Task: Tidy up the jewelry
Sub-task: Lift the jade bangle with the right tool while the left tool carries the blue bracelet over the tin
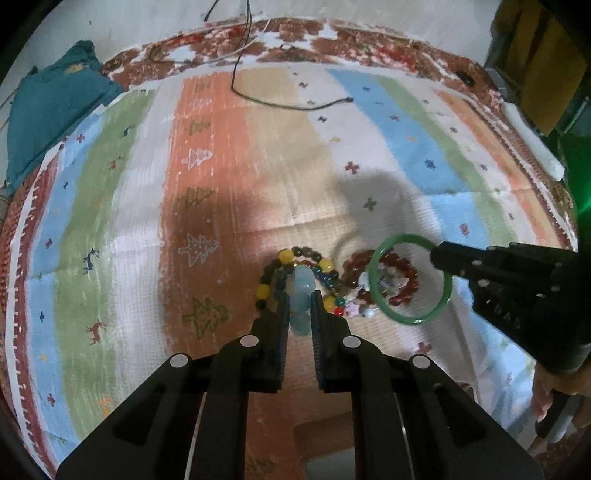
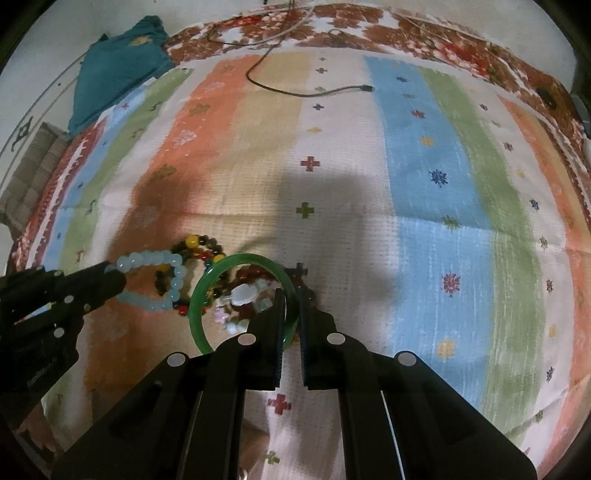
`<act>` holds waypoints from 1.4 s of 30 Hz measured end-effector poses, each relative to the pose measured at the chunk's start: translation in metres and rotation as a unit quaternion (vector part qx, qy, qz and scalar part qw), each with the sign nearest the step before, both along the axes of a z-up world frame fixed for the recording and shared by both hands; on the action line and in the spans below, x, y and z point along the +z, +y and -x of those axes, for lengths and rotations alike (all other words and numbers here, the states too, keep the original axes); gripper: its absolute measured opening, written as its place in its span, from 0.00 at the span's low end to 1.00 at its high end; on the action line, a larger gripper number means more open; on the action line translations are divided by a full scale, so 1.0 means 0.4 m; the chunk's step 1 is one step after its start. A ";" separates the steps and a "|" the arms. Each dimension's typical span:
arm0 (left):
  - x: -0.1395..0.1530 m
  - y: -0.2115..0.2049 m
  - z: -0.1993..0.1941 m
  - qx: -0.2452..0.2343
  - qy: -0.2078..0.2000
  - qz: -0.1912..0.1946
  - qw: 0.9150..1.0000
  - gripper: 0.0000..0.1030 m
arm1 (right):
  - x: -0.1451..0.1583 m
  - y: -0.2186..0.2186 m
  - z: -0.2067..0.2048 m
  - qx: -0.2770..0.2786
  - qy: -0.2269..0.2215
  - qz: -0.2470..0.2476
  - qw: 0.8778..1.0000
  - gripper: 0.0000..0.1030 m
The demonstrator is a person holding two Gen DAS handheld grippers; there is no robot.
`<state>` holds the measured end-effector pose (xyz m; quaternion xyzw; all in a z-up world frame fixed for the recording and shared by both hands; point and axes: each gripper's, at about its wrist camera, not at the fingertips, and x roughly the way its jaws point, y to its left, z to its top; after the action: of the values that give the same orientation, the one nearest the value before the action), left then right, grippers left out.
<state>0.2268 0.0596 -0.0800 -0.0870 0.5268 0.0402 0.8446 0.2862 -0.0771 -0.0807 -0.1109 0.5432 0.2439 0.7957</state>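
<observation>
A heap of jewelry lies on the striped cloth (image 1: 258, 166): a multicoloured bead bracelet (image 1: 271, 267) with yellow beads, a dark red bead bracelet (image 1: 404, 266) and small pale charms (image 2: 242, 293). My left gripper (image 1: 300, 295) is shut on a pale blue bead bracelet (image 1: 303, 288), lifted above the heap; its loop (image 2: 155, 258) also shows in the right wrist view. My right gripper (image 2: 291, 295) is shut on a green bangle (image 2: 199, 291), held over the red beads. The bangle (image 1: 410, 319) and the right gripper (image 1: 437, 256) also appear at the right of the left wrist view.
A black cable (image 1: 288, 105) lies across the far part of the cloth. A teal garment (image 1: 48, 110) is bunched at the far left corner. A white object (image 1: 535, 144) lies along the right edge. A brown patterned rug (image 2: 424, 33) borders the cloth.
</observation>
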 end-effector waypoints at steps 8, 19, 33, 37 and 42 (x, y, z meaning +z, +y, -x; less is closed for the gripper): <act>0.063 -0.005 0.044 0.006 -0.023 0.008 1.000 0.11 | 0.039 -0.007 0.050 0.009 -0.014 -0.006 1.000 0.08; 0.137 -0.024 0.138 0.006 -0.060 0.030 0.998 0.11 | 0.107 -0.027 0.132 0.017 -0.041 -0.032 0.998 0.08; 0.163 -0.058 0.221 -0.013 -0.078 0.043 0.996 0.11 | 0.127 -0.050 0.218 0.027 -0.051 -0.031 0.998 0.08; 0.164 -0.062 0.231 -0.015 -0.080 0.043 0.996 0.11 | 0.137 -0.055 0.244 0.035 -0.055 -0.035 0.997 0.08; 0.168 -0.079 0.258 -0.021 -0.085 0.039 0.995 0.11 | 0.145 -0.066 0.274 0.041 -0.058 -0.040 0.997 0.08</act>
<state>0.1237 0.0282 -0.0130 -0.1120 0.4556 -0.0056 0.8831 0.1765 -0.1033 -0.0228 -0.1145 0.4810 0.2908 0.8191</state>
